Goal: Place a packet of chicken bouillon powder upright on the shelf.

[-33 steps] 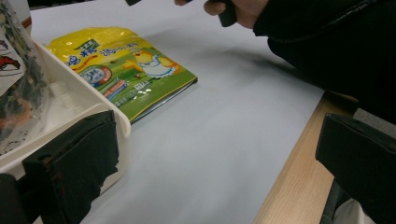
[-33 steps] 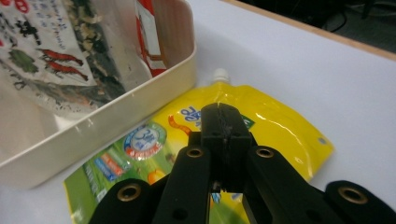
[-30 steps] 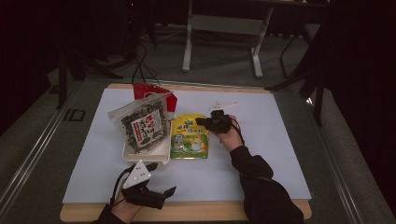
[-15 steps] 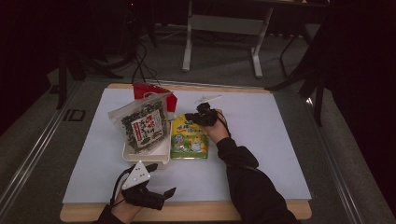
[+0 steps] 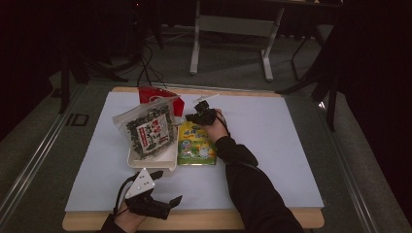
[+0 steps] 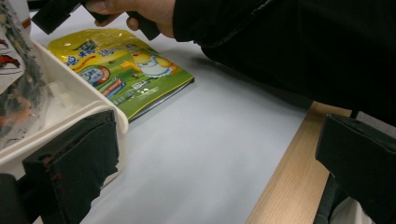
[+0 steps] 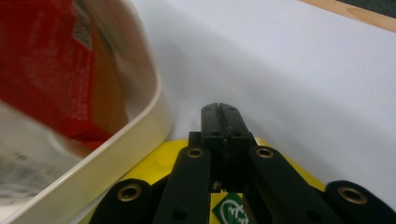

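Mid-frame, right claw (image 5: 200, 116) clenched, empty, over yellow pouch's (image 5: 196, 145) top edge beside white tray (image 5: 151, 164). Lower left, left claw (image 5: 165, 203) released, idle.

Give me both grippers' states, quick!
Left gripper: open, empty, near the white tray.
Right gripper: shut, empty, over the far end of the yellow pouch.
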Available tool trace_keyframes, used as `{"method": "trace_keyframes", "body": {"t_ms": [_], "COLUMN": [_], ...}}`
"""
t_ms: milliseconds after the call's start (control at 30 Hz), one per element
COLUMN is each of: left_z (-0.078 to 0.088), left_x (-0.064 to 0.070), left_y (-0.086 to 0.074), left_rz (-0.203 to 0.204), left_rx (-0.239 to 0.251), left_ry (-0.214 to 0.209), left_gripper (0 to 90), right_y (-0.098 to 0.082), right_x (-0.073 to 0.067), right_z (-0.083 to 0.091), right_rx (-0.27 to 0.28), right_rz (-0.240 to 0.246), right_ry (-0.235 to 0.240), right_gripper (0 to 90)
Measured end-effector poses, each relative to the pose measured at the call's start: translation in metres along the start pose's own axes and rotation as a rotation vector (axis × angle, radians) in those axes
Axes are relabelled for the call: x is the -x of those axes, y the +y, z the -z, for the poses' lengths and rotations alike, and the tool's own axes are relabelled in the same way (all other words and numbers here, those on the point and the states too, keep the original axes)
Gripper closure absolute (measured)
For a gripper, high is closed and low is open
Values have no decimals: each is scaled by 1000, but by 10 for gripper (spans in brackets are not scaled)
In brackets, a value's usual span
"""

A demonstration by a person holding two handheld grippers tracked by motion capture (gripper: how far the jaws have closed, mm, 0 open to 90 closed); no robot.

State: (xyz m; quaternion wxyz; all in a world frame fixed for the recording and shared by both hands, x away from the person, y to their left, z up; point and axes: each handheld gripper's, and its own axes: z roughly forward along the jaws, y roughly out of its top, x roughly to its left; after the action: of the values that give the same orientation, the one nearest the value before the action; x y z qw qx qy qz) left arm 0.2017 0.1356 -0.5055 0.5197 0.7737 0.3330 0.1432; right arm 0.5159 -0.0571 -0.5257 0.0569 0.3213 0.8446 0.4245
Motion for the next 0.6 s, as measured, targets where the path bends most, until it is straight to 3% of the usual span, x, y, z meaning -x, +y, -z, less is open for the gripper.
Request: {"method": "trace_keyframes", "body": {"t_ms": [600], "left_z": [1], "left_x": [2], "left_y": [-2], "left_rz": [2], "left_rx": [-4], "left_ry": [-5], "left_gripper": [7], "right_y": [6], "right_x": [10], "right_z": [-28], "right_rx": [-73], "right_rz": [-58], "right_ry": [-52], "right_gripper": [900]}}
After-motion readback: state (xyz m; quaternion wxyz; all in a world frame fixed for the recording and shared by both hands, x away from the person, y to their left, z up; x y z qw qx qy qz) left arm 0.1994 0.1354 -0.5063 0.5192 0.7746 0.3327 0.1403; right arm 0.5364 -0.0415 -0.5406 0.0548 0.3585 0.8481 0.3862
